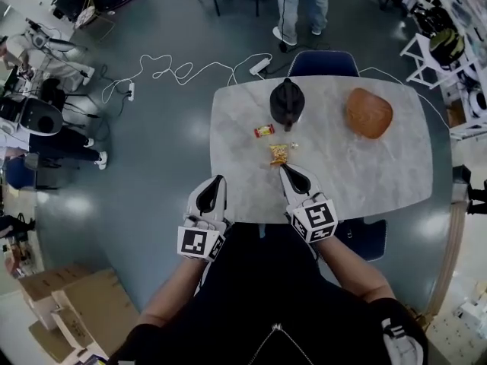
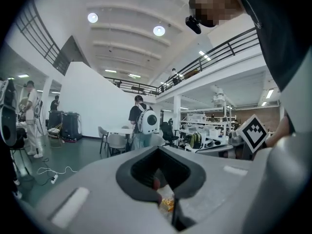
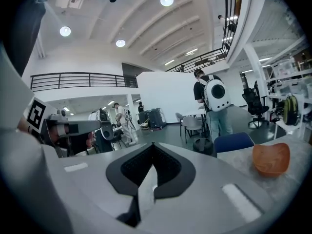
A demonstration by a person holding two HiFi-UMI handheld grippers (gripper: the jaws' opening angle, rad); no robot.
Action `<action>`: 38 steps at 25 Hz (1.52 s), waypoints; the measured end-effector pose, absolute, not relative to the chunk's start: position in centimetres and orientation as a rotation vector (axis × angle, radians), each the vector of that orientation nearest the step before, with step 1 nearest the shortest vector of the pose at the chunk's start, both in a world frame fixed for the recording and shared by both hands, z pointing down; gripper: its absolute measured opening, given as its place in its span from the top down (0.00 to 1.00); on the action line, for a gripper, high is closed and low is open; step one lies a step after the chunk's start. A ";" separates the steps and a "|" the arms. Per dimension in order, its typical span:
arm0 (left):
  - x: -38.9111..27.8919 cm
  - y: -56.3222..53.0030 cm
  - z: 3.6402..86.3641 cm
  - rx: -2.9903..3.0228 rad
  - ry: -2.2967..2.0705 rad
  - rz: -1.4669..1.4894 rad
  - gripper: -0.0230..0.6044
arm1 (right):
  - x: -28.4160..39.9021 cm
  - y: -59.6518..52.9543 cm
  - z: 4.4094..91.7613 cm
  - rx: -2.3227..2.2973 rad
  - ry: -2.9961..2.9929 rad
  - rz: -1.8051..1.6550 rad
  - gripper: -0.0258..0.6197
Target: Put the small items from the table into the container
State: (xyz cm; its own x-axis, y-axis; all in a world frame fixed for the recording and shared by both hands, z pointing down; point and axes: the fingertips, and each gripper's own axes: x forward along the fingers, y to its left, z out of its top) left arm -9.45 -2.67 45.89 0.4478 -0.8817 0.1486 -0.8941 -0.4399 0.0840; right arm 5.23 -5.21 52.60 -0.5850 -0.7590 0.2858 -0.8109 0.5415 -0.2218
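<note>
Yellow snack packet [image 1: 278, 154]: lies flat on the grey marbled bench [image 1: 365, 173], about midway along its width and toward the near edge. In the left tool view the same packet [image 2: 167, 204] shows through the narrow slit below the pads.

Red packet [image 1: 264, 131]: on the bench just beyond the yellow snack packet and slightly to its left, apart from it.

Small pale item [image 1: 294, 144]: just beyond and to the right of the yellow snack packet; too small to identify.

Black vessel [image 1: 287, 102]: upright on the bench, farther beyond the yellow snack packet than the red packet is.

Orange bowl [image 1: 369, 112]: on the bench beyond and well to the right of the yellow snack packet, mouth up; it looks empty in the right tool view [image 3: 271, 158].

Right tool [image 1: 283, 168]: tip just on the near side of the yellow snack packet, pointing at it; contact cannot be told. Its own view [image 3: 148, 179] shows the jaws clenched with nothing between them.

Left tool [image 1: 220, 179]: nearer than the yellow snack packet and to its left, at the bench's near edge. Its own view [image 2: 163, 189] shows the jaws drawn together, nothing held.

Surroundings, all well apart from the yellow snack packet: a blue chair [image 1: 323, 63] beyond the bench, a white cable [image 1: 175, 71] on the floor beyond and to the left, a standing person [image 1: 300, 6] farther beyond, and cardboard boxes [image 1: 84, 310] near and far left
</note>
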 end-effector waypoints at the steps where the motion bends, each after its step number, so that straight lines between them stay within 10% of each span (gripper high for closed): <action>1: -10.0 -2.6 46.0 2.535 -1.575 0.120 0.96 | 4.6 -5.3 52.9 1.343 -2.603 0.501 0.92; 29: -14.6 -6.6 47.8 2.530 -1.546 0.020 0.96 | 5.3 -10.7 60.9 1.379 -2.193 0.502 0.91; 38: -17.0 -4.0 49.2 2.418 -1.605 0.156 0.96 | 5.5 -12.1 77.0 1.208 -1.889 0.656 0.67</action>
State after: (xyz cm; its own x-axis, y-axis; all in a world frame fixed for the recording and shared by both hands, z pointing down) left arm -16.96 -4.04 49.24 0.3928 -0.8938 0.2166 -0.9187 -0.3709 0.1353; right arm 5.49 -12.10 77.04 -0.2405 -0.5055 0.8287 -0.9104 0.4136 -0.0119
